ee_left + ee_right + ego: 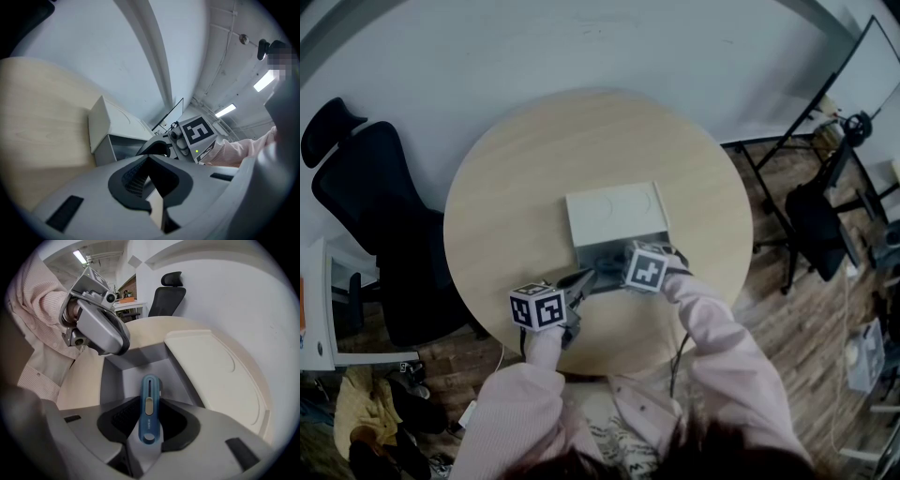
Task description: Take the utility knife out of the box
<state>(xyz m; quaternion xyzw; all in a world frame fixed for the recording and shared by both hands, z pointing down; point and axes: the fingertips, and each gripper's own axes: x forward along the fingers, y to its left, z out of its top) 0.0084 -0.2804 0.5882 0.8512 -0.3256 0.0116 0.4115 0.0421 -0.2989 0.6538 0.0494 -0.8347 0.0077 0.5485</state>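
A blue utility knife [149, 411] with a pale slider stands between the jaws of my right gripper [149, 401], which is shut on its sides. The knife's far end points down into the grey box [136, 359], whose cream lid [211, 371] lies folded back flat. In the head view the box [598, 251] sits mid-table and the right gripper's marker cube [647, 267] hangs over its near edge. My left gripper [584, 280] is at the box's near left corner. Its jaws [150, 159] meet at the tips, with a pale strip, seemingly the box's edge, between them.
The round wooden table [525, 178] has bare surface around the box. A black office chair [384, 216] stands to its left. A dark chair [816, 225] and metal stands are on the wooden floor at the right. A white desk [319, 309] is at the left edge.
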